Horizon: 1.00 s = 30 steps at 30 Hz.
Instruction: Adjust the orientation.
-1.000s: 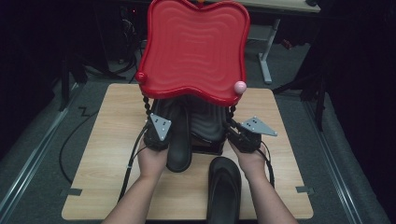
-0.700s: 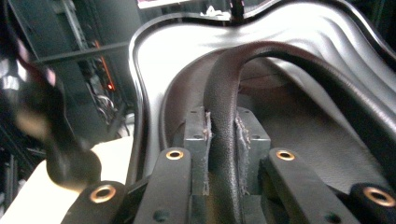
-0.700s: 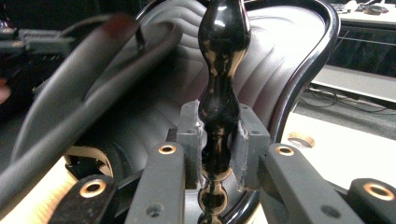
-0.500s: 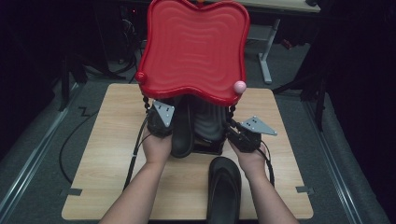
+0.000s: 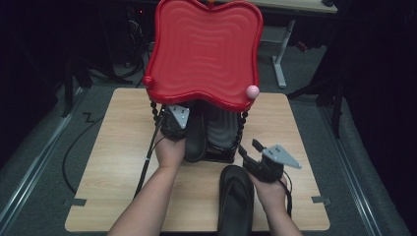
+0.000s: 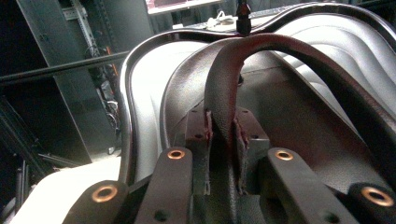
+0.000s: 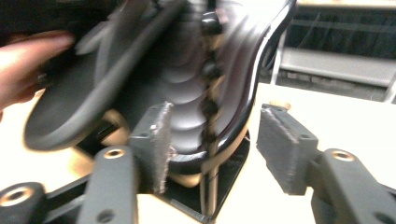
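Beneath the red tray [image 5: 206,49], the left hand-held gripper [image 5: 173,120] pinches a sandal's strap [image 6: 224,93].

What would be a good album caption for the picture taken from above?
Left gripper slides a black flip-flop onto the red-topped rack; right gripper waits open beside its mate.
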Tool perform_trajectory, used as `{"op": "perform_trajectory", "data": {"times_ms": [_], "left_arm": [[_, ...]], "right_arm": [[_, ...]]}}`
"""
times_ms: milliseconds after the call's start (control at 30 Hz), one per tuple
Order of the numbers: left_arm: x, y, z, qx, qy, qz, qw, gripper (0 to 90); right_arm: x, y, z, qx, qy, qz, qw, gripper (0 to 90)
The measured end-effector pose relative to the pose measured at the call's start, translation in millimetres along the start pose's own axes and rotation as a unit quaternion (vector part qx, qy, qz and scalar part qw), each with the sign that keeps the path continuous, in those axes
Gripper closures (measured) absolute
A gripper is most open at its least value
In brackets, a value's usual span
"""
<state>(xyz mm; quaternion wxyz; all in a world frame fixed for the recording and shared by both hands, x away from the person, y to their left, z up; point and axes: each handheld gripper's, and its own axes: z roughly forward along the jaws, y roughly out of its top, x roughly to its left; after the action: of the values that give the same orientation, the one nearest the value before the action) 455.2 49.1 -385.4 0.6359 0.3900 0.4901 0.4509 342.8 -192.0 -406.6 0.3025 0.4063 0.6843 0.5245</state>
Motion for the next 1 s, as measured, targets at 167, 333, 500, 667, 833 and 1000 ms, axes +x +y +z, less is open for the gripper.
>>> {"op": "perform_trajectory", "data": {"times_ms": [167,333,500,667,833,1000], "left_arm": [[-0.3,0.6,-0.2,0.003,0.001,-0.007,1.0,77.6],[1.0,1.8,-0.6,0.005,-0.001,-0.017,0.9998,77.2],[1.8,4.4,-0.1,0.007,-0.005,-0.023,0.9997,75.5],[7.2,8.3,-3.2,0.027,-0.02,-0.051,0.9982,65.8],[13.3,15.0,-30.3,0.019,-0.046,-0.064,0.9967,51.1],[24.9,9.7,-87.2,0.035,-0.073,-0.083,0.9932,47.3]], "right_arm": [[39.8,-7.8,-7.0,-0.003,0.053,-0.042,0.9977,52.6],[73.2,-3.7,28.8,0.028,0.089,-0.064,0.9936,56.8],[86.6,-6.9,60.9,0.062,0.113,-0.065,0.9896,59.9],[89.6,-8.6,67.4,0.066,0.109,-0.077,0.9888,65.2],[93.5,-8.0,69.8,0.063,0.109,-0.081,0.9886,68.4],[95.1,-7.4,72.0,0.059,0.11,-0.081,0.9889,68.4]]}}
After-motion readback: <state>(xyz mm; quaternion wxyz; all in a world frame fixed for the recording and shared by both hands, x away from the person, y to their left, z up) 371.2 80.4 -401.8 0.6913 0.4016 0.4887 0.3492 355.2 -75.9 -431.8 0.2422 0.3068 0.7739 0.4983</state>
